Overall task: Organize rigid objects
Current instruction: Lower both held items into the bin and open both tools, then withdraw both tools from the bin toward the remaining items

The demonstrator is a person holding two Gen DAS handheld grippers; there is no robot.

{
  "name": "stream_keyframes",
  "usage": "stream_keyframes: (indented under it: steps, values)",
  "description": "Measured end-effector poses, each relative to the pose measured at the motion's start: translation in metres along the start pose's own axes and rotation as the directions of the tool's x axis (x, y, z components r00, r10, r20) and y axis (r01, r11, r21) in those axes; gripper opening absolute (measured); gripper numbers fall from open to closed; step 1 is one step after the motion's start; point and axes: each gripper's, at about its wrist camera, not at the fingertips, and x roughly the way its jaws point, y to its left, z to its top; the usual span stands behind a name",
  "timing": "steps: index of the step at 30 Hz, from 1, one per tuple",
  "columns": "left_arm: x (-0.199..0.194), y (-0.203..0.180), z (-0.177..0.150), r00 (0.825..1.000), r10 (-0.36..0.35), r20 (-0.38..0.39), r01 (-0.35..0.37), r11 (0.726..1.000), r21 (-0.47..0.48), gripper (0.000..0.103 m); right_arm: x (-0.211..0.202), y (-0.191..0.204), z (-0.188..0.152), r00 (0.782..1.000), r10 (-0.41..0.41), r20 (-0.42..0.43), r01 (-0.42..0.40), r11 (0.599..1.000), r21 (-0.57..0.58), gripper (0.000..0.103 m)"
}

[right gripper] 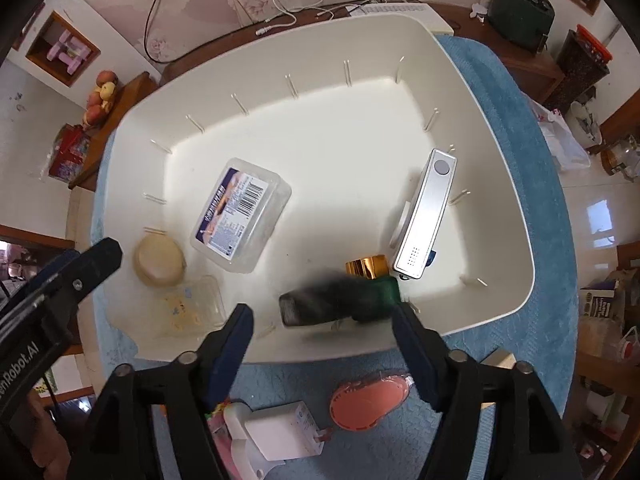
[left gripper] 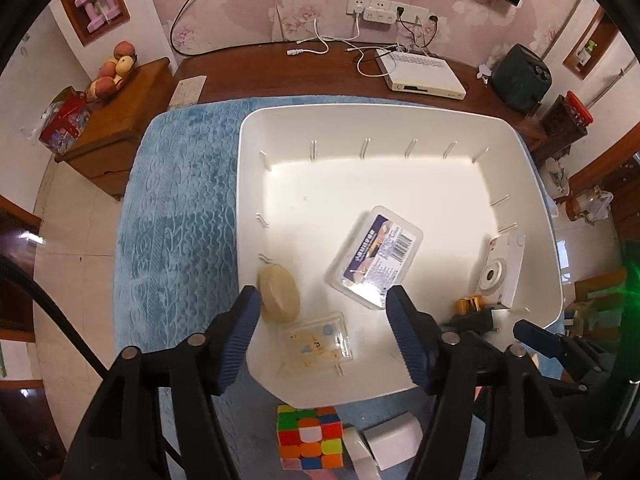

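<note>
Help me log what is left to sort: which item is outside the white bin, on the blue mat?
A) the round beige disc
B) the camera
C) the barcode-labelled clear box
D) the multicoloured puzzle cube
D: the puzzle cube sits on the blue mat in front of the white bin, while the others lie inside it.

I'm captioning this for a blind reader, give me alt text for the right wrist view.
The open right gripper hangs over a white bin holding a blurred dark bottle with a gold cap, a white camera and a clear labelled box.
</note>
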Motion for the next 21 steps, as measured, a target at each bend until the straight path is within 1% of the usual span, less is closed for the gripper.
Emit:
stream_keyframes:
  steps: [3,5,9,12,18,21]
  values:
    - [-0.009,-0.004,-0.002,1.000,0.004,0.015,-0.004,1.000,0.004,0.071,-0.007,-0.003,-0.003,1.000,0.007,0.010,-0.007,1.000,0.005,0.076]
    - [-0.016,-0.006,-0.004,1.000,0.007,0.028,-0.008,1.000,0.008,0.072,-0.012,-0.005,-0.005,1.000,0.011,0.014,-0.011,1.000,0.003,0.080]
    - [-0.029,-0.013,-0.009,0.997,0.046,0.057,-0.047,0.999,0.020,0.076,-0.023,-0.010,-0.011,0.999,0.020,0.028,-0.020,1.000,0.000,0.080]
    - [-0.041,-0.018,-0.016,0.995,0.058,0.076,-0.059,0.998,0.019,0.076,-0.031,-0.014,-0.017,0.999,0.032,0.036,-0.032,0.999,-0.001,0.080]
    - [-0.061,-0.025,-0.032,0.993,0.063,0.095,-0.062,0.998,-0.017,0.076,-0.047,-0.022,-0.032,0.998,0.046,0.045,-0.045,0.999,-0.024,0.080]
    - [-0.069,-0.026,-0.042,0.994,0.065,0.090,-0.060,0.997,-0.054,0.077,-0.054,-0.025,-0.038,0.997,0.054,0.049,-0.052,0.998,-0.046,0.080]
